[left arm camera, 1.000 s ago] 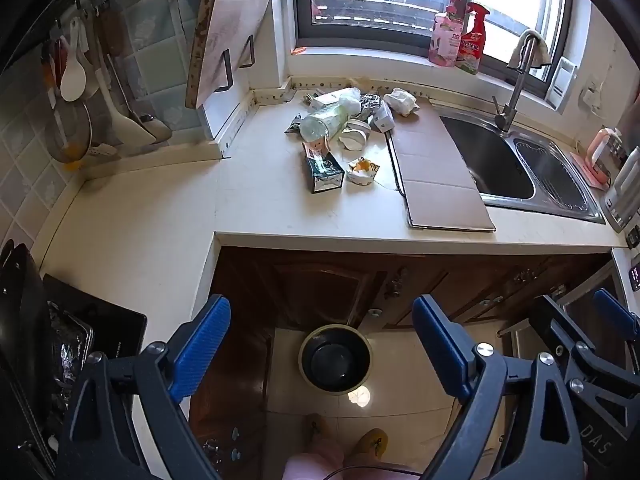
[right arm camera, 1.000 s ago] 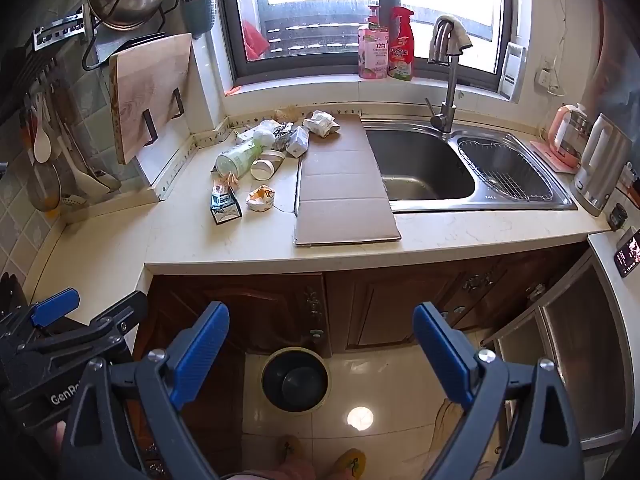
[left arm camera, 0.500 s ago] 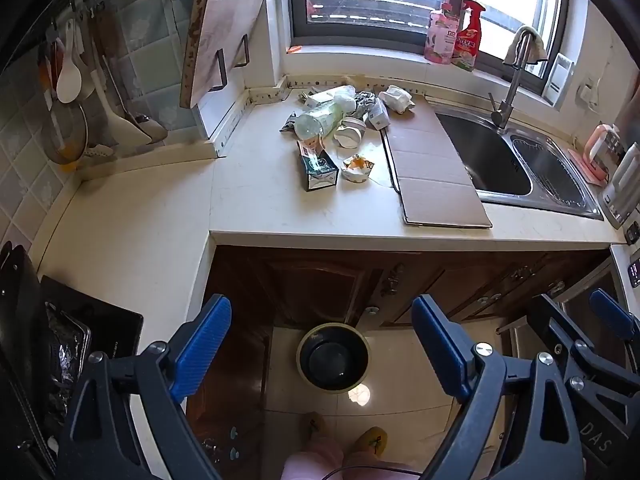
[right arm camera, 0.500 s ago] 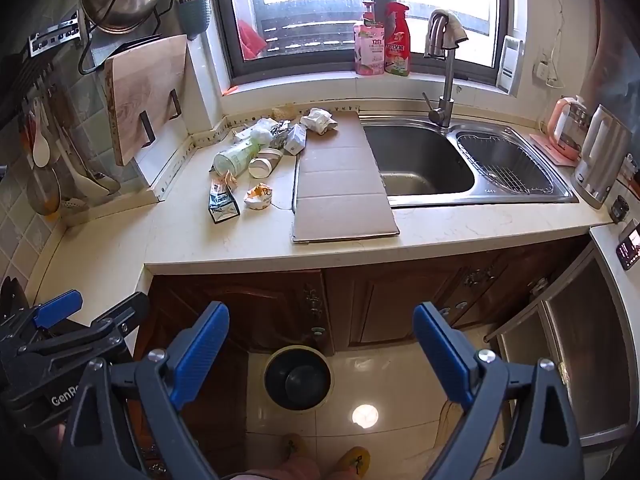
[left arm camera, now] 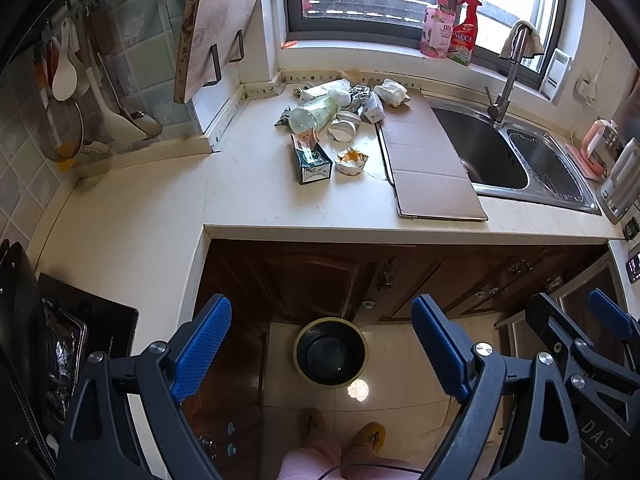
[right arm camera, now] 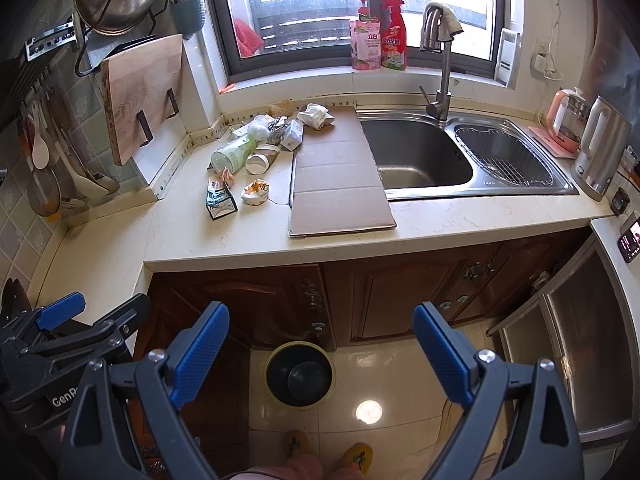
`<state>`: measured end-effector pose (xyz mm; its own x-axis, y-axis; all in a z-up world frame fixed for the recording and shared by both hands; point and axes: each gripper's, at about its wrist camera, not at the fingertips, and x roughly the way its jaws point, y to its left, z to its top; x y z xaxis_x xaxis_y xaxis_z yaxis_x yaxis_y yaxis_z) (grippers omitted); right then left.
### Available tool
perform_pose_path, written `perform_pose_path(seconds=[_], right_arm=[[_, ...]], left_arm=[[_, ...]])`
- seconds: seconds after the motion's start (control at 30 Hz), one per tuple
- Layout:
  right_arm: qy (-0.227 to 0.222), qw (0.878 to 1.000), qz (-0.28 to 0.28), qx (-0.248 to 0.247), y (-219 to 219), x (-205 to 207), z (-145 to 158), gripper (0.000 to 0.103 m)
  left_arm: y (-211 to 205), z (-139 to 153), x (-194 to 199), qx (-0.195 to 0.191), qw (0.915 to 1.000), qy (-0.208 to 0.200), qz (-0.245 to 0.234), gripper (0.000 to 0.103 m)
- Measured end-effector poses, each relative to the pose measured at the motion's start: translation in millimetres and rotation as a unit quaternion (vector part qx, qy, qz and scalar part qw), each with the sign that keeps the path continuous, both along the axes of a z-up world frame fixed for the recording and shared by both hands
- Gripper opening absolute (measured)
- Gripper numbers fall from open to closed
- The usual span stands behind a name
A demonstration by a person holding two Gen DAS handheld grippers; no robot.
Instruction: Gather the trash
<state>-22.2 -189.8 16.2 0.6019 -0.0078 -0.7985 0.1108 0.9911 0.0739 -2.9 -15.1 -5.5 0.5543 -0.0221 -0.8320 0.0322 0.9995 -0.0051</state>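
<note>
A pile of trash lies on the counter's back corner: a clear plastic bottle (left arm camera: pixel 314 114), a dark milk carton (left arm camera: pixel 312 160), a crumpled wrapper (left arm camera: pixel 350 161), white paper cups (left arm camera: pixel 343 128) and crumpled paper (left arm camera: pixel 394 92). The pile also shows in the right wrist view, with the bottle (right arm camera: pixel 236 154) and carton (right arm camera: pixel 219 198). A flat cardboard sheet (left arm camera: pixel 428 160) lies beside the sink. A round black trash bin (left arm camera: pixel 330 354) stands on the floor below. My left gripper (left arm camera: pixel 322 350) and right gripper (right arm camera: pixel 322 352) are both open, empty, held well back from the counter above the floor.
A steel sink (right arm camera: pixel 420 156) with faucet (right arm camera: pixel 438 80) is at right, a kettle (right arm camera: pixel 600 148) beyond it. A cutting board (right arm camera: pixel 140 96) and utensils (left arm camera: pixel 68 80) hang on the left wall. Brown cabinet doors (right arm camera: pixel 400 296) are below the counter. Bottles (right arm camera: pixel 380 36) stand on the windowsill.
Both grippers have drifted slightly, so the counter sits a little higher and farther in view. Both stay open and empty. Nothing on the counter has moved.
</note>
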Motion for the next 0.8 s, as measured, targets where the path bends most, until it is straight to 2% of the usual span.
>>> perform_pose_path(seconds=[0.8], right_arm=[[0.002,1.000,0.002,0.007,-1,-12,-3,0.094]], left_arm=[[2,-3,-7,0.008,0.9999,0.004,-0.004,0.090]])
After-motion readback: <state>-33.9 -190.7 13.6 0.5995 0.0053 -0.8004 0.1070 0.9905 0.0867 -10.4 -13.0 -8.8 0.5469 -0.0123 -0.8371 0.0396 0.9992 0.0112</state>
